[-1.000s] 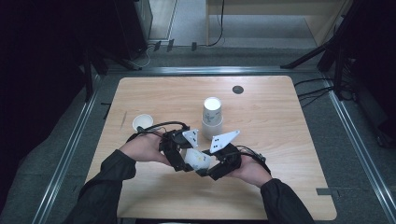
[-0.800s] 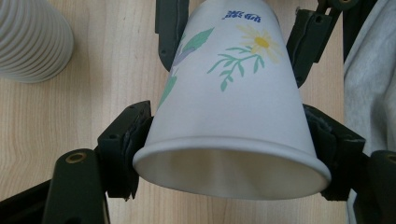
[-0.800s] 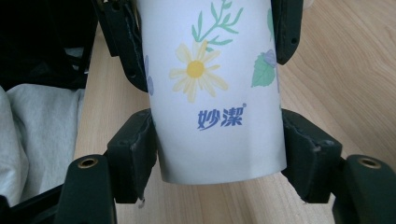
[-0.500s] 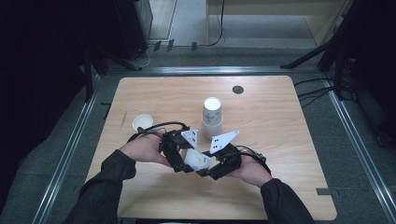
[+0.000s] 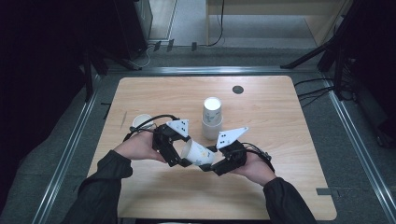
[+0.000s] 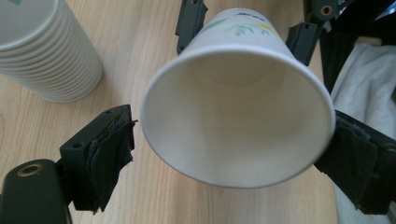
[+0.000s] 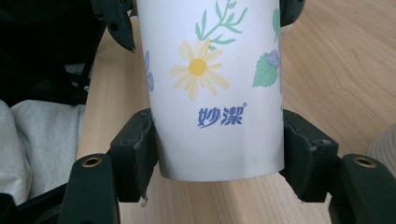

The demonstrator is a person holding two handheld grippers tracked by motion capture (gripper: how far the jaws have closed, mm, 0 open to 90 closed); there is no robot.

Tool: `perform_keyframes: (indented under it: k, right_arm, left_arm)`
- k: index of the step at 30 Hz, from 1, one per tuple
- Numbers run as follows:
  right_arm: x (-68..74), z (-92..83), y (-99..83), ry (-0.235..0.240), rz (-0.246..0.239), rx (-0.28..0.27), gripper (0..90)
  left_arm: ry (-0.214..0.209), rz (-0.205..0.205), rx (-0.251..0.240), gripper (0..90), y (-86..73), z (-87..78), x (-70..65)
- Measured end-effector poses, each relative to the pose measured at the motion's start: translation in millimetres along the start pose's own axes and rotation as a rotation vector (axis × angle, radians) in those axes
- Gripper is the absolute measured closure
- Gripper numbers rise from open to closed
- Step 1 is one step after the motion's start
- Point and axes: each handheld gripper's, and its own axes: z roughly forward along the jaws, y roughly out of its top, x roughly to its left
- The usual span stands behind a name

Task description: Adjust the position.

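Now smooth flowered paper cup clamped in right hand-held gripper, left hand-held gripper just loosened.

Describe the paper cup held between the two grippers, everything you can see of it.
The paper cup is white, thin-walled and empty, printed with a yellow daisy, green leaves, bluish flowers and blue Chinese characters. It lies tilted on its side above the table, mouth toward the left gripper, base toward the right gripper. The right gripper's pads press its sides near the base. The left gripper's jaws have just been opening; they flank the rolled rim, with a gap showing at one pad.
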Motion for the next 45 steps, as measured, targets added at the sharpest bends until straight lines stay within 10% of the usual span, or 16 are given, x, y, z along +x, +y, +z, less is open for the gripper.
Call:
perform_keyframes:
  k: [30,45]
  right_arm:
    - [-7.5,-29.8,6.2,0.010,0.025,-0.123,34.7]
    - [-7.2,-21.1,9.6,0.051,0.025,-0.140,34.8]
  left_arm:
    - [0.013,-0.175,-0.274,12.6,-24.7,-9.1,-2.3]
    - [-0.060,-0.214,-0.417,13.5,-22.0,-11.4,-1.8]
